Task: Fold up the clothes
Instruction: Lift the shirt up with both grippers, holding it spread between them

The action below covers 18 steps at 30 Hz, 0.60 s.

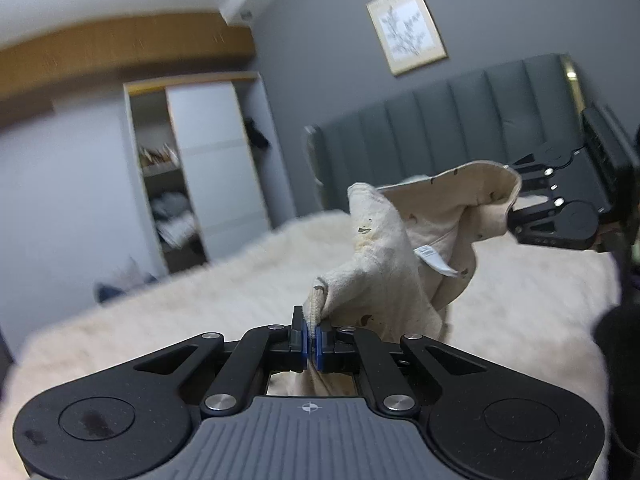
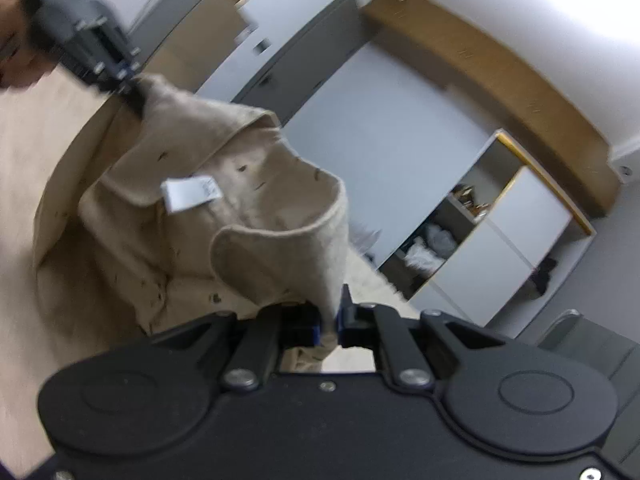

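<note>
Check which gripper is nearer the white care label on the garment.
Right, though not by much. The right gripper pinches the garment edge just past the white care label; the left gripper pinches a corner further off.

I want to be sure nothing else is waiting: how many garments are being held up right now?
1: a cream garment is stretched between the left hand-held gripper and the right hand-held gripper, above the bed. Others may lie out of view.

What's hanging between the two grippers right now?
The cream garment spans from the left gripper to the right gripper, each clamped on an edge. Its white care label dangles midway. Both wrist views show this.
</note>
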Each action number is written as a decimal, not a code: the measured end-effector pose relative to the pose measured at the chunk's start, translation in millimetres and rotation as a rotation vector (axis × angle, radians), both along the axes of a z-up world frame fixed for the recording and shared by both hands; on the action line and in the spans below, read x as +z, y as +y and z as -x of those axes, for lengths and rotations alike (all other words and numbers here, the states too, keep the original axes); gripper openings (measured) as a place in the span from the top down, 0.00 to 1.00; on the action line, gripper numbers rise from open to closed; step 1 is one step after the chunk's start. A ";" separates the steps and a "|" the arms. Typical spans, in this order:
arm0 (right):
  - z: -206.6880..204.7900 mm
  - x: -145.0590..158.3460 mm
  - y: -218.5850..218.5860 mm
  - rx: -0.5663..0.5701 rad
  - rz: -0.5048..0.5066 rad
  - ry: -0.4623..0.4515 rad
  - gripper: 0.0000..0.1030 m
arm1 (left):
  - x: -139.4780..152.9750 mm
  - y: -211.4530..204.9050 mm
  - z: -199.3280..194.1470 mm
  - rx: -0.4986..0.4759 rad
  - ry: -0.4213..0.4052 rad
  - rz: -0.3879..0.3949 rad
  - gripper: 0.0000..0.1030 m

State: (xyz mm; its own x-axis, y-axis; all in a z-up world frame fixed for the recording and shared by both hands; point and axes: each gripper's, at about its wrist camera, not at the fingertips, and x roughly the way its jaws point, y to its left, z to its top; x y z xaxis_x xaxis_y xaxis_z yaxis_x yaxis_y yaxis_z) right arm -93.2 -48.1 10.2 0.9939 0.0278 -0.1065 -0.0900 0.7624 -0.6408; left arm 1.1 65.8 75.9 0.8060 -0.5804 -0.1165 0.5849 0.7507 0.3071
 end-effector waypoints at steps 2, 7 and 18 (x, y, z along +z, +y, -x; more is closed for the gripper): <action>-1.0 23.2 2.7 -0.007 -0.011 -0.047 0.95 | 26.5 -2.2 2.9 0.049 -0.053 0.012 0.97; 0.6 90.9 5.4 -0.024 -0.033 -0.166 0.95 | 87.5 -3.1 13.6 0.095 -0.143 0.031 0.97; 9.1 219.3 -4.6 -0.039 -0.042 -0.375 0.95 | 198.1 20.5 45.8 0.029 -0.132 0.225 0.97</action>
State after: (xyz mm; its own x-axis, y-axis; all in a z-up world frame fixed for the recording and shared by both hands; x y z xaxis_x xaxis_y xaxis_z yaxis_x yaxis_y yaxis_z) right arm -102.2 -52.7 229.4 0.9642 -0.0141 0.2649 0.1741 0.7871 -0.5918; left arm -44.7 86.3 274.0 0.8221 -0.5565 0.1204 0.5283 0.8244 0.2032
